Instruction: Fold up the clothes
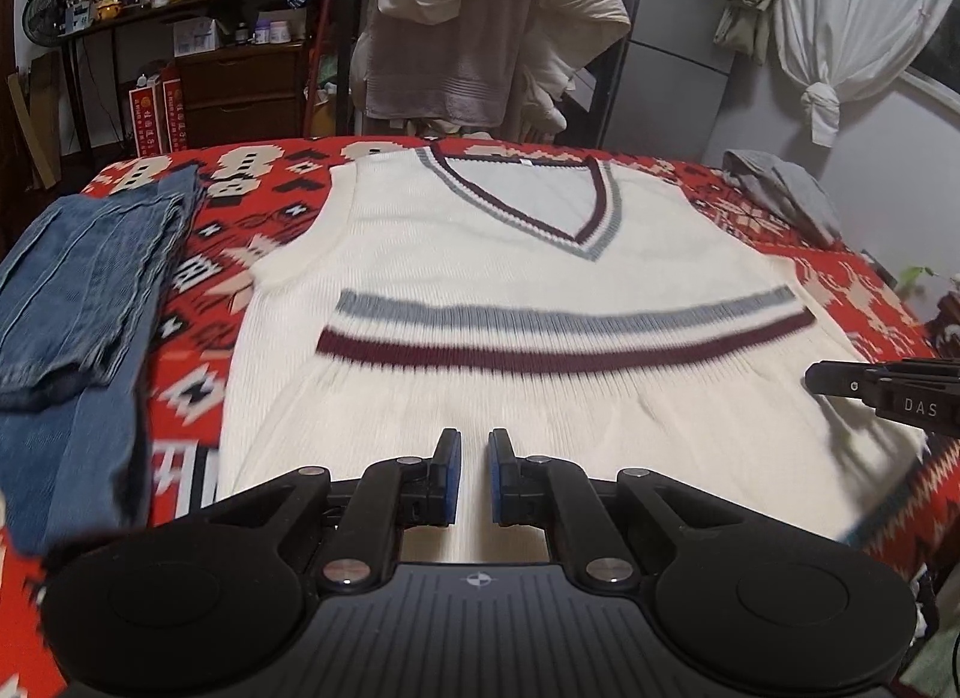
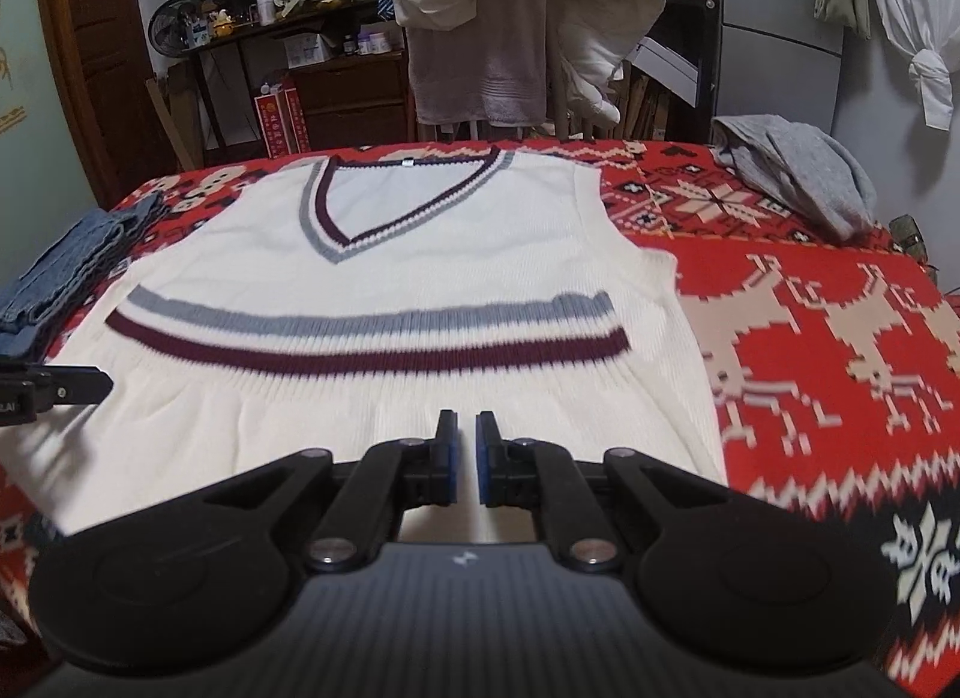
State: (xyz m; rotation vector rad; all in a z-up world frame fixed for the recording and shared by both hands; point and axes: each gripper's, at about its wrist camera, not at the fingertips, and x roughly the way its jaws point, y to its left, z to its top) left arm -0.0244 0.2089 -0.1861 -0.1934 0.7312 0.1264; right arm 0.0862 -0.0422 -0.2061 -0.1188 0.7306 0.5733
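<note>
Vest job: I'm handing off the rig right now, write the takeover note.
Left claw: narrow gap, nothing between its pads, low over the vest hem.
Right claw: same, empty, over the hem.
Vest lies flat, face up, V-neck far, on the red patterned blanket.
Jeans sit folded to the left; a grey garment lies bunched far right.
Done: vest spread out. Left: every fold on it.
</note>
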